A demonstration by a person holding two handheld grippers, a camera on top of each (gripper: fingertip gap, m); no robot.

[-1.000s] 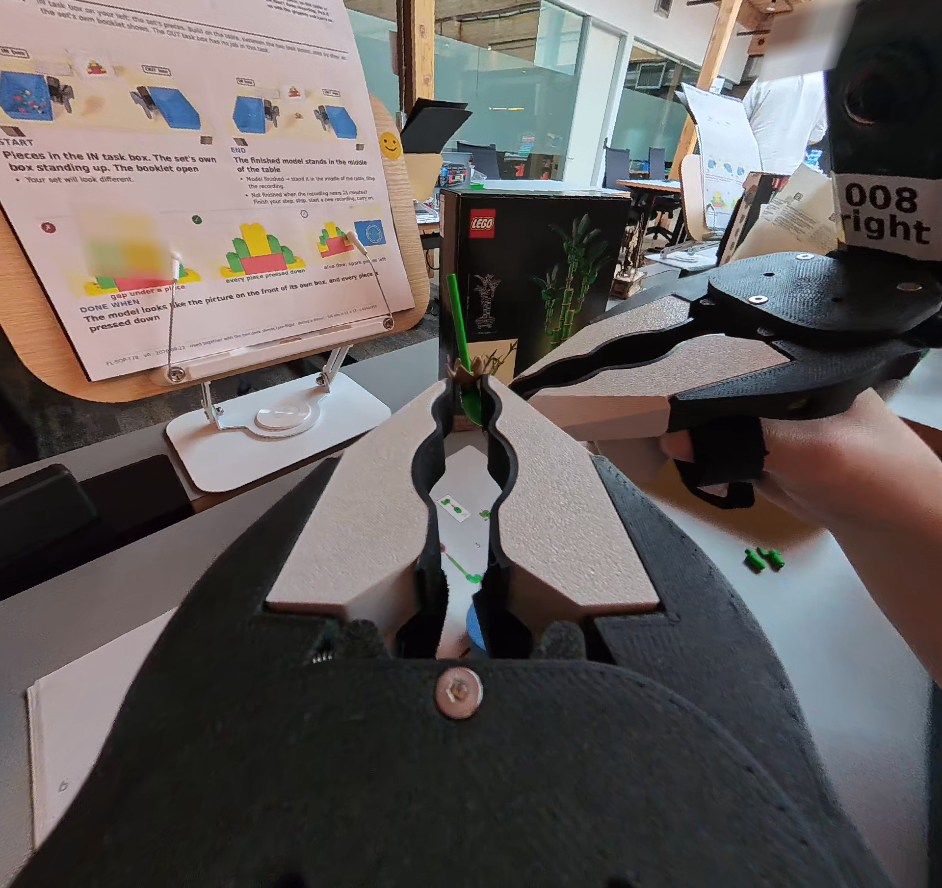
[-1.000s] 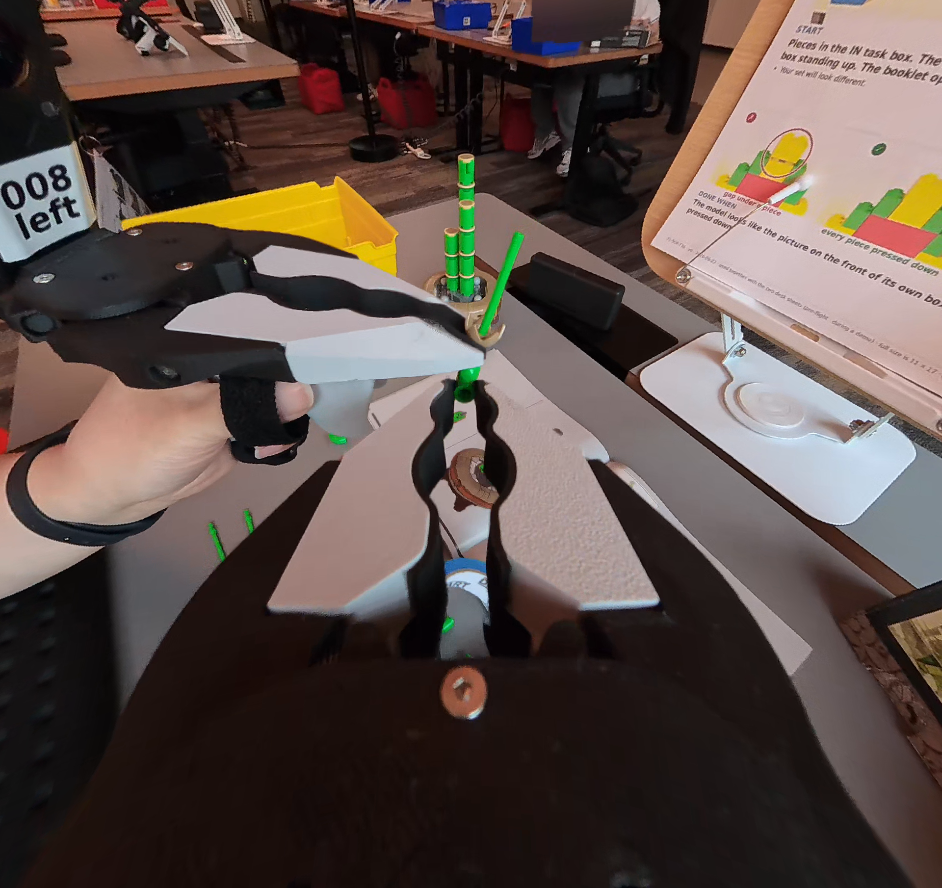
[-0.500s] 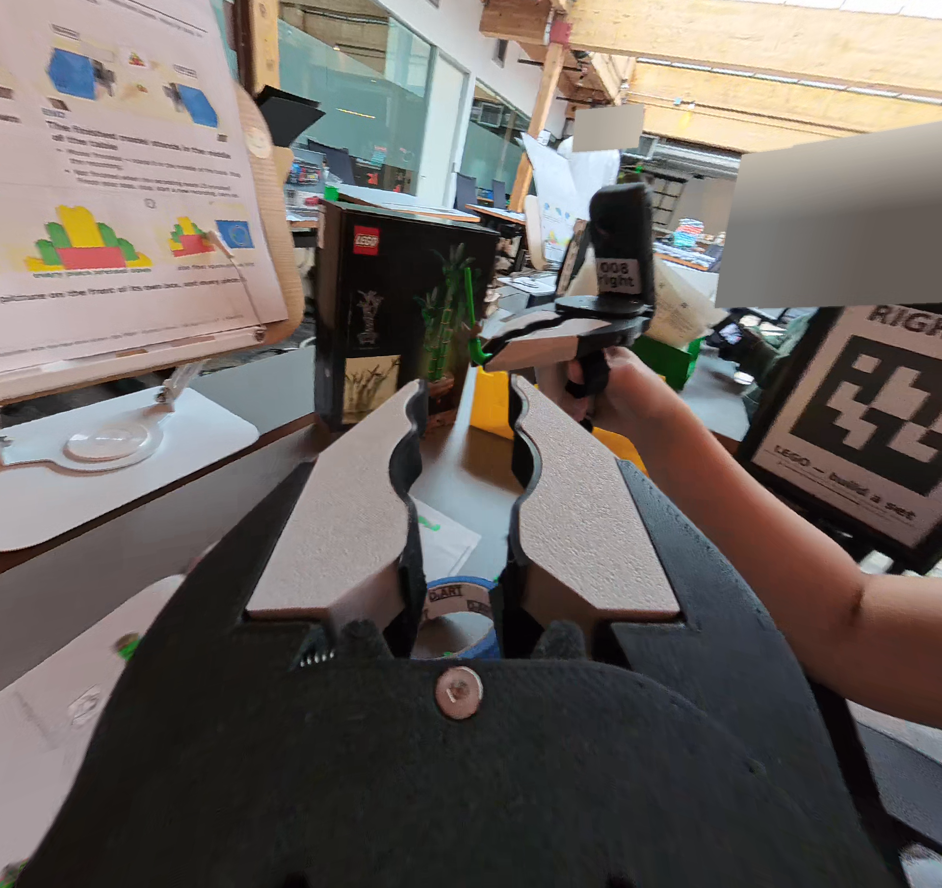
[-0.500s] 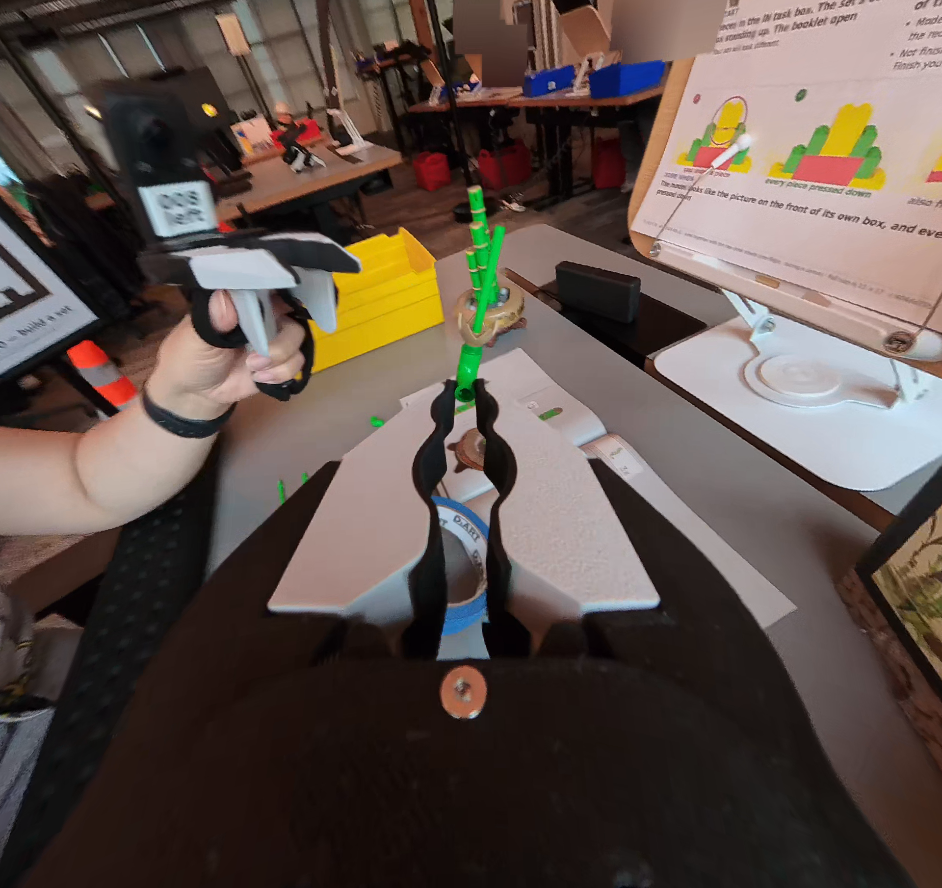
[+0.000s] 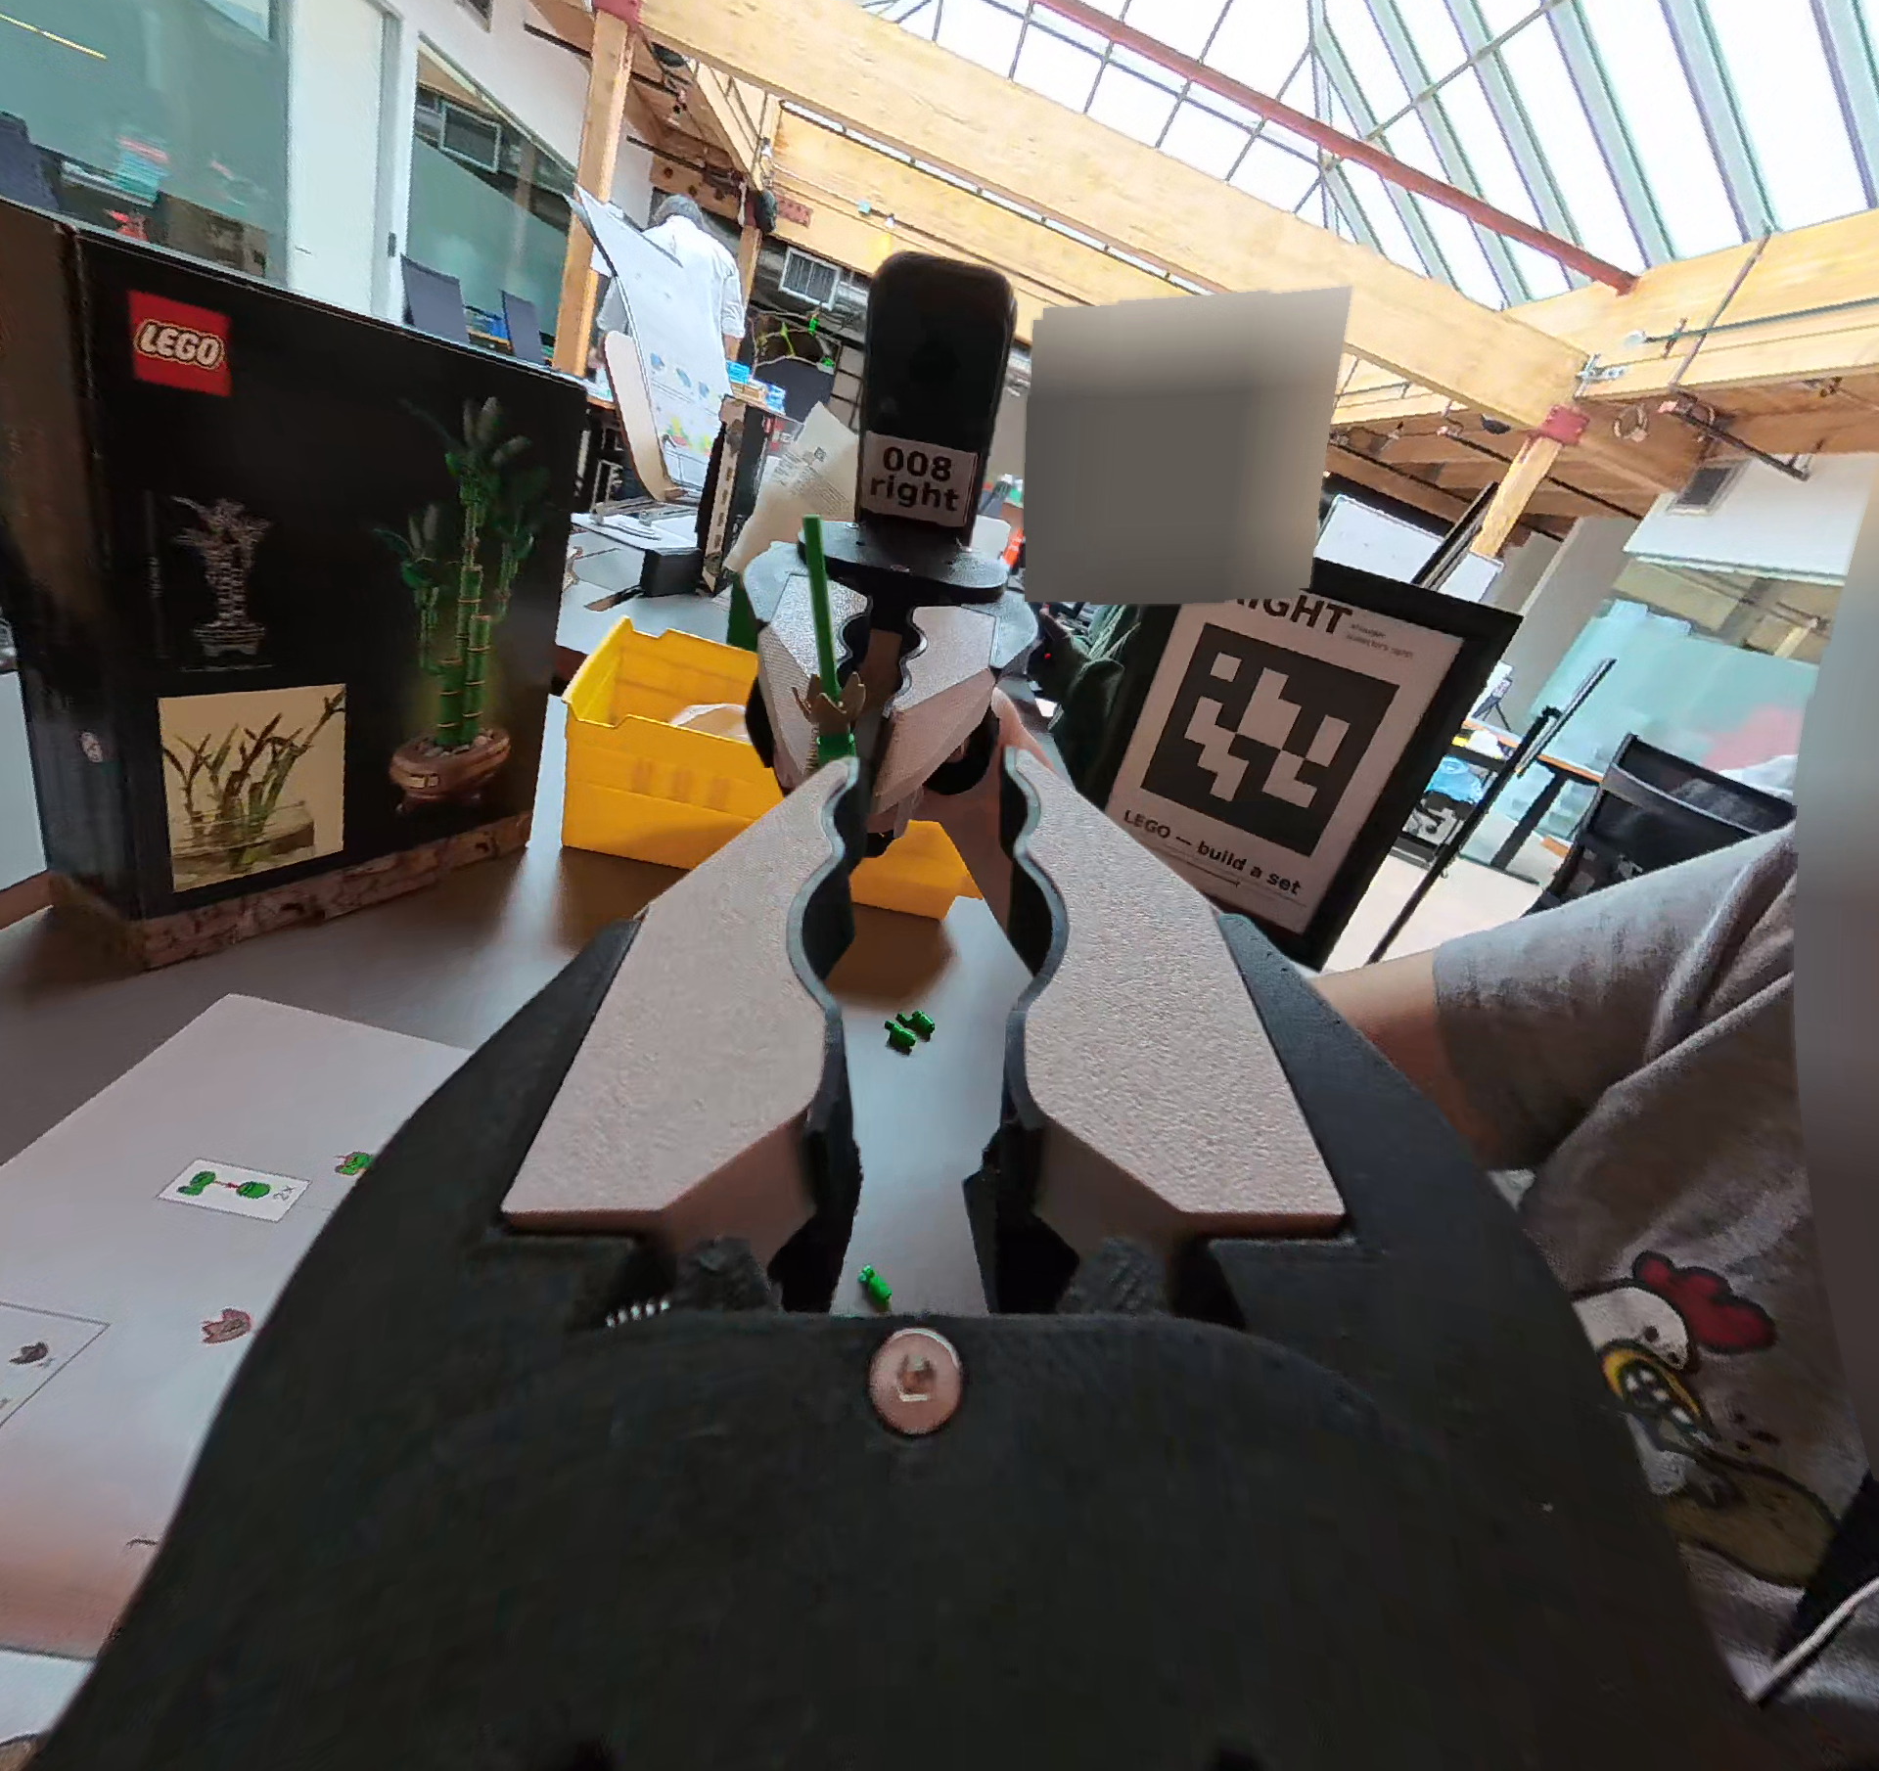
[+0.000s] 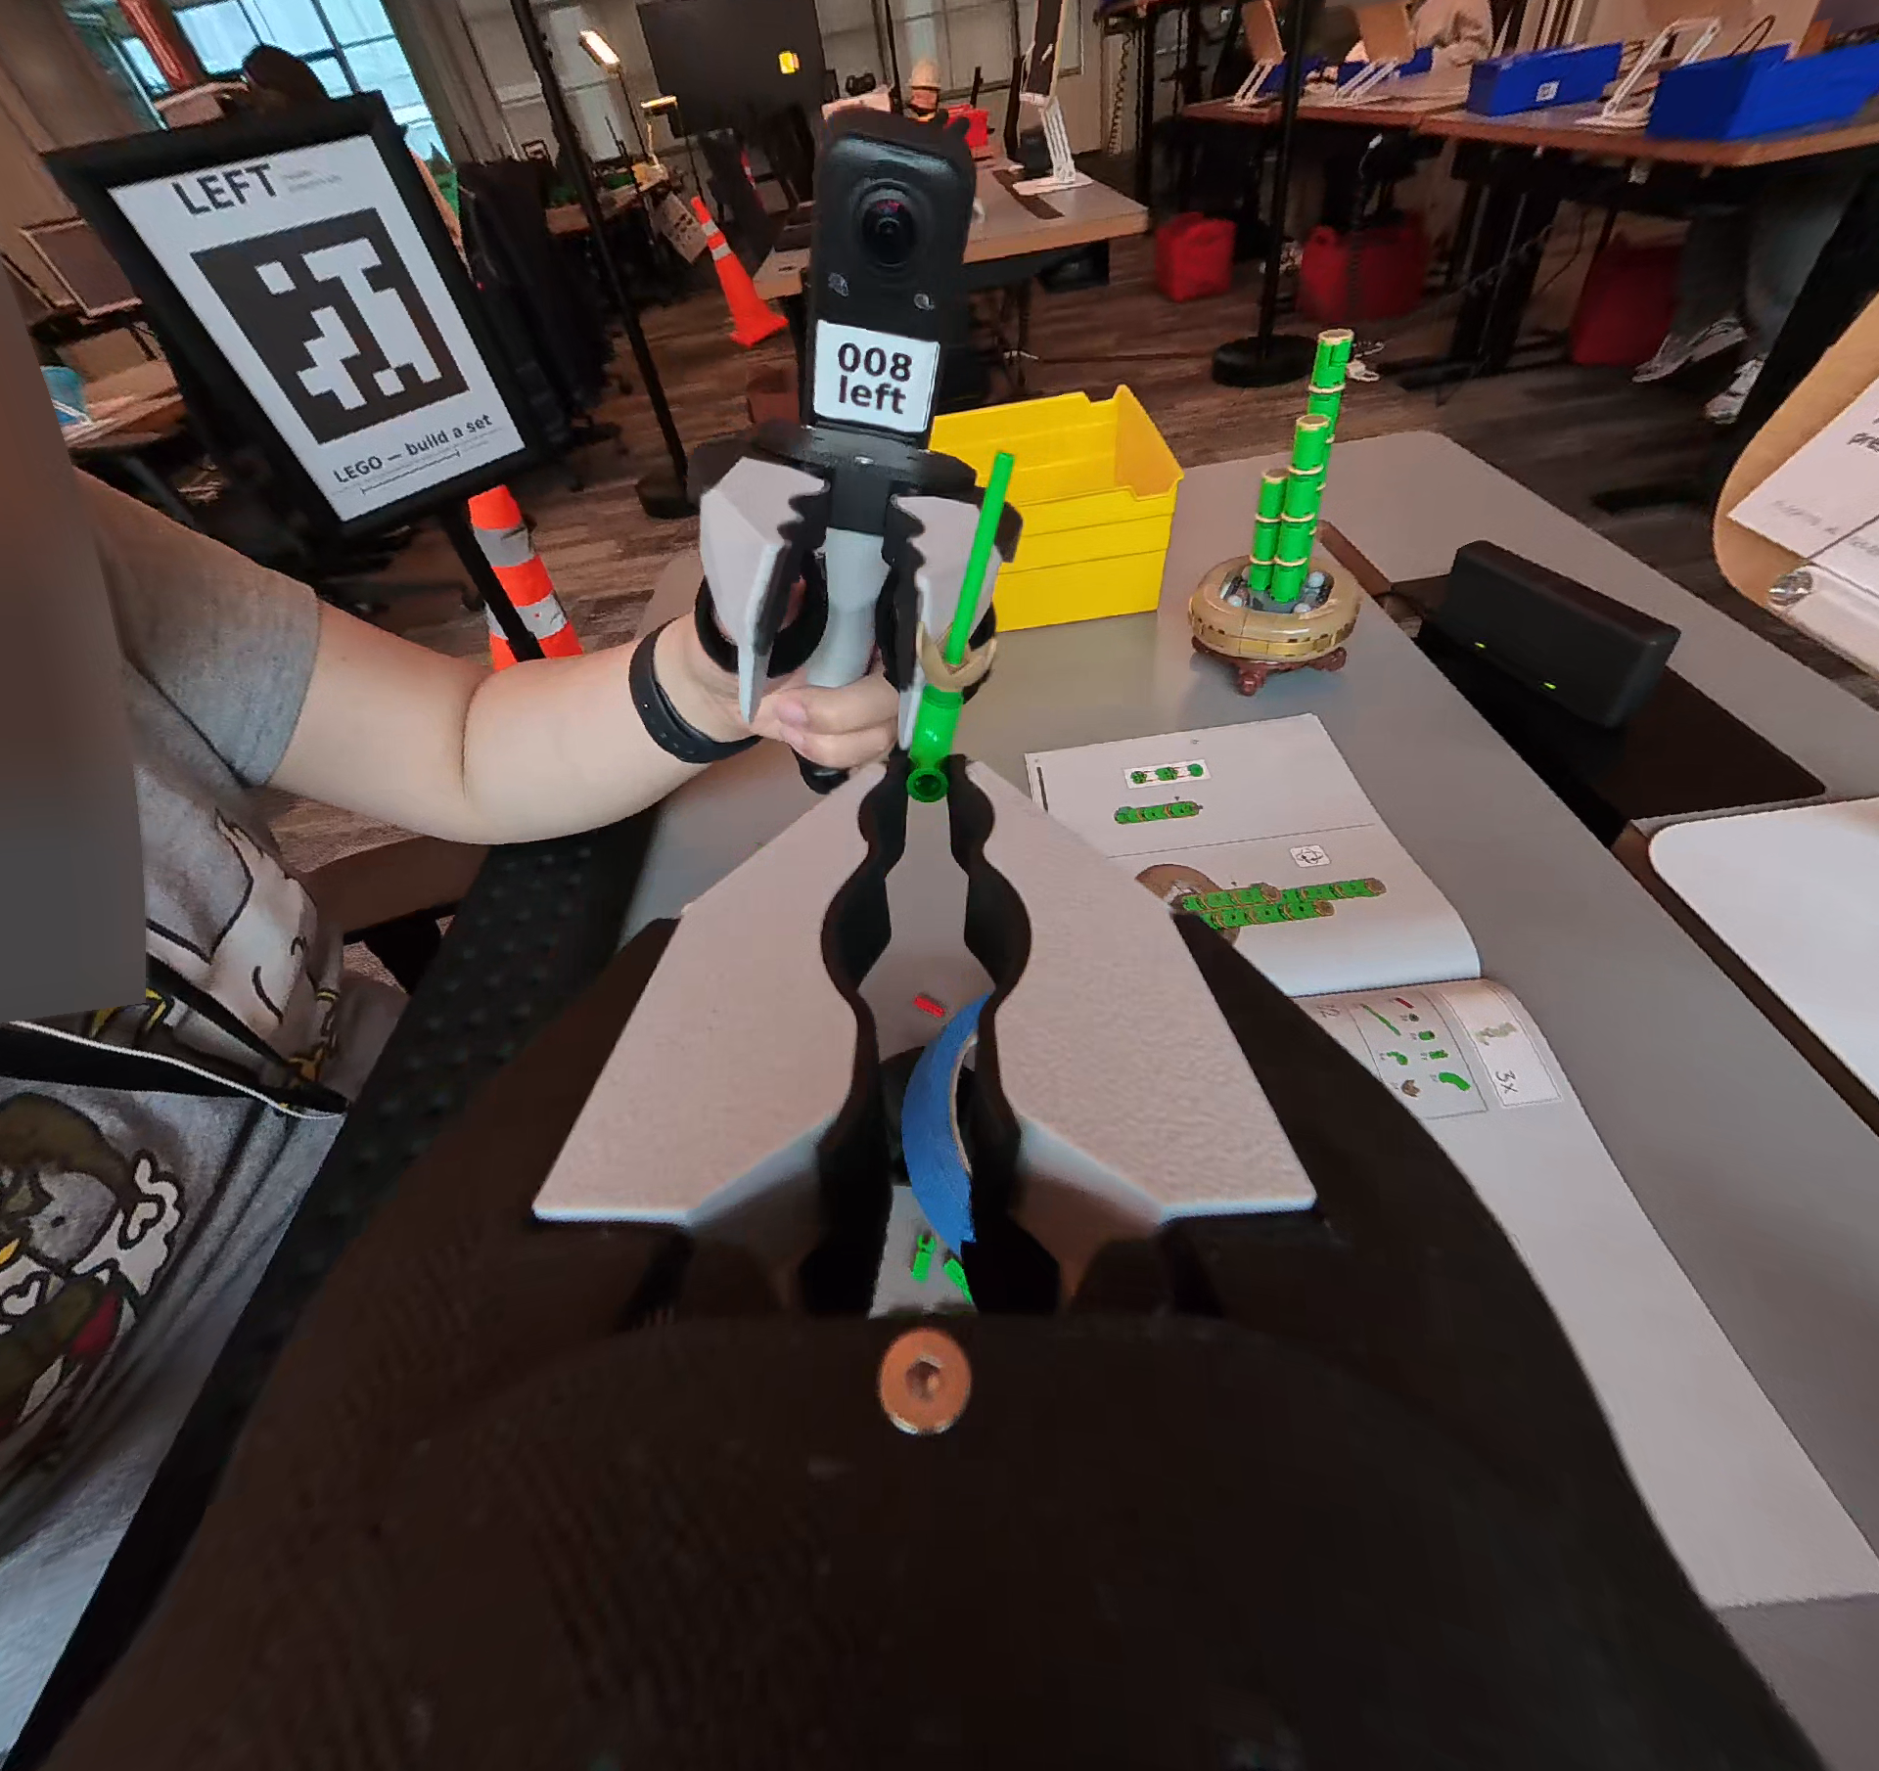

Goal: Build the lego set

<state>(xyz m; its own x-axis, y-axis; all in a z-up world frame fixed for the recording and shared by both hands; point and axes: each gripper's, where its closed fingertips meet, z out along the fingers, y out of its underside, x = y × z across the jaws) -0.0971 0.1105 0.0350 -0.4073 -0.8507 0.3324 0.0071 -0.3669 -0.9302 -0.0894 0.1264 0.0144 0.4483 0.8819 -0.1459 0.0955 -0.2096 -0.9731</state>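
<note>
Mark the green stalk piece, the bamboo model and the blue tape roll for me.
green stalk piece [image 6: 964, 584]: right wrist view, mid-rod above the tan ring.
bamboo model [image 6: 1286, 528]: right wrist view, green stacked stems.
blue tape roll [image 6: 941, 1128]: right wrist view, outer blue band.

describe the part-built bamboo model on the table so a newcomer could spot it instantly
Start at the yellow bin at the far edge of the grey table; the bamboo model stands just right of it, beyond the open instruction booklet. It is a round tan pot on a dark red-brown foot with upright green stalks ringed in tan, the only standing build there.
</note>
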